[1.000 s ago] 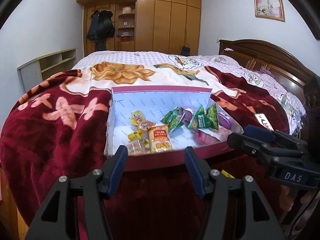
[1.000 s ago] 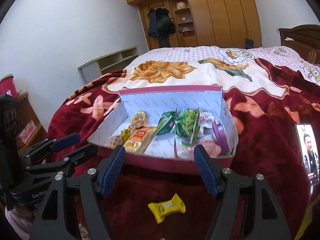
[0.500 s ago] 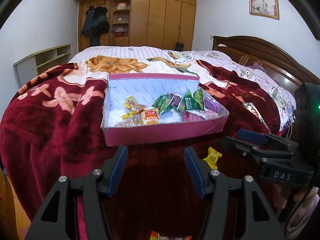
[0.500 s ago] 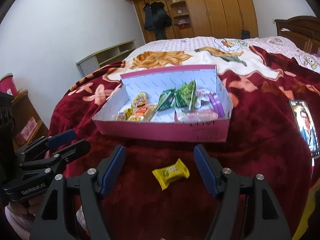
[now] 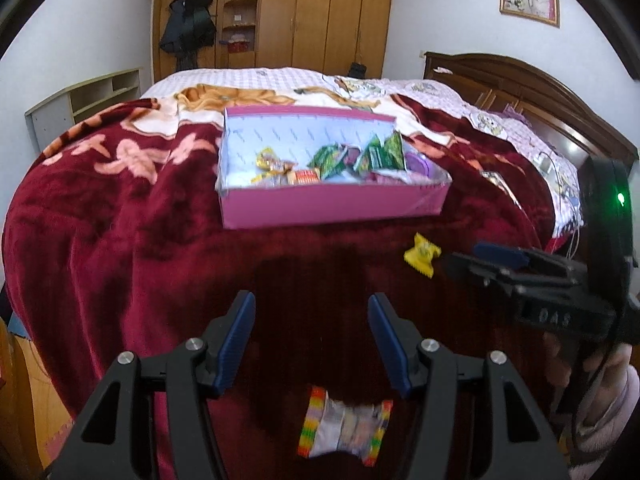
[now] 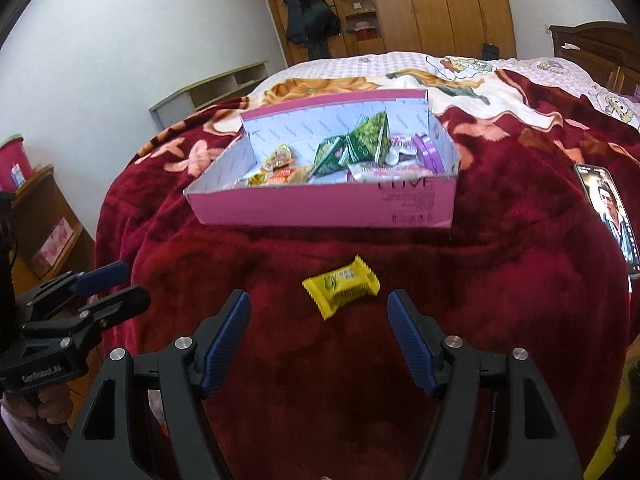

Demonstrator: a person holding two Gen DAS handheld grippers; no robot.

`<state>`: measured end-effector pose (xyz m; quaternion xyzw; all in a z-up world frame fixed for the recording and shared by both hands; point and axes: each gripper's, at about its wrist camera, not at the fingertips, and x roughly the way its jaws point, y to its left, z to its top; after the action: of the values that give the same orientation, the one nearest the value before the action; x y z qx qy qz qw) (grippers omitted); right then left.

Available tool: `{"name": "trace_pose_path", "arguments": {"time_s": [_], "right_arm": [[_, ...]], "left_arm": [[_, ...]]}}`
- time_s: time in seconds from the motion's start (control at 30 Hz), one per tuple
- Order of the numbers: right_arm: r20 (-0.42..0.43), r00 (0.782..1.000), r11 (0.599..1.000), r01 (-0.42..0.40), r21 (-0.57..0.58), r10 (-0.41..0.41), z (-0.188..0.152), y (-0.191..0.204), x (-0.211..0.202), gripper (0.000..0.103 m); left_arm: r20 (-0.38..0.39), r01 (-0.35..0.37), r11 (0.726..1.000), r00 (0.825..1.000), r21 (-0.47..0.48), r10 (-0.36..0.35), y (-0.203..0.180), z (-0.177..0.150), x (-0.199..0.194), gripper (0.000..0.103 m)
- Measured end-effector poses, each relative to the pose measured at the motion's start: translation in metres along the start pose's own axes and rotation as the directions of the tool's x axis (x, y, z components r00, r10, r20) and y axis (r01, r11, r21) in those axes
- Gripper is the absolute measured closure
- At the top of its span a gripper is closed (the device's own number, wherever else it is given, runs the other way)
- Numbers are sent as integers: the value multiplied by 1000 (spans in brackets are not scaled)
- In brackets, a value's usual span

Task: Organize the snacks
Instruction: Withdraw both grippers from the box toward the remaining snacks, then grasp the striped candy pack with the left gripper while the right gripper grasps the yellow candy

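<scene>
A pink cardboard box (image 5: 332, 206) (image 6: 320, 208) with several snack packets in it sits on the dark red blanket. A yellow wrapped candy (image 6: 341, 286) (image 5: 422, 255) lies on the blanket in front of the box, just beyond my right gripper (image 6: 319, 312), which is open and empty. My left gripper (image 5: 311, 316) is open too, with nothing between its fingers. A clear packet with rainbow-striped ends (image 5: 346, 426) lies on the blanket below it, close to the bed's near edge. Each gripper shows in the other's view, the right one (image 5: 476, 258) and the left one (image 6: 120, 284).
A phone (image 6: 612, 210) with its screen lit lies on the blanket to the right of the box. A wooden bedside stand (image 6: 48, 232) stands at the left. The wooden headboard (image 5: 532, 92) is at the right, a wardrobe (image 5: 304, 12) at the back.
Both grippers have drawn back from the box and tilted down. The box now looks farther away; the yellow candy and the striped packet have come into view. The jaws have not changed.
</scene>
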<state>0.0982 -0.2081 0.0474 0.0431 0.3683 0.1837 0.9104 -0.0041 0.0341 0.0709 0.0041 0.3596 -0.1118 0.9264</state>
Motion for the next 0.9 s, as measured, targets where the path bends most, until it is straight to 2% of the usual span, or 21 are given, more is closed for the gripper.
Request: {"name": "trace_pose_path", "arguments": {"time_s": [0.3, 0.73, 0.9], "right_arm": [[-26, 1000, 1000, 4, 6, -4, -7, -2, 4, 30], [-42, 999, 1000, 14, 6, -13, -10, -3, 9, 30], [-44, 999, 1000, 23, 10, -22, -9, -6, 11, 30]], "left_arm": [[-51, 26, 999, 998, 22, -24, 0, -36, -11, 41], [-123, 95, 987, 989, 130, -79, -19, -68, -4, 41], [-136, 68, 985, 990, 156, -46, -24, -74, 9, 41]]}}
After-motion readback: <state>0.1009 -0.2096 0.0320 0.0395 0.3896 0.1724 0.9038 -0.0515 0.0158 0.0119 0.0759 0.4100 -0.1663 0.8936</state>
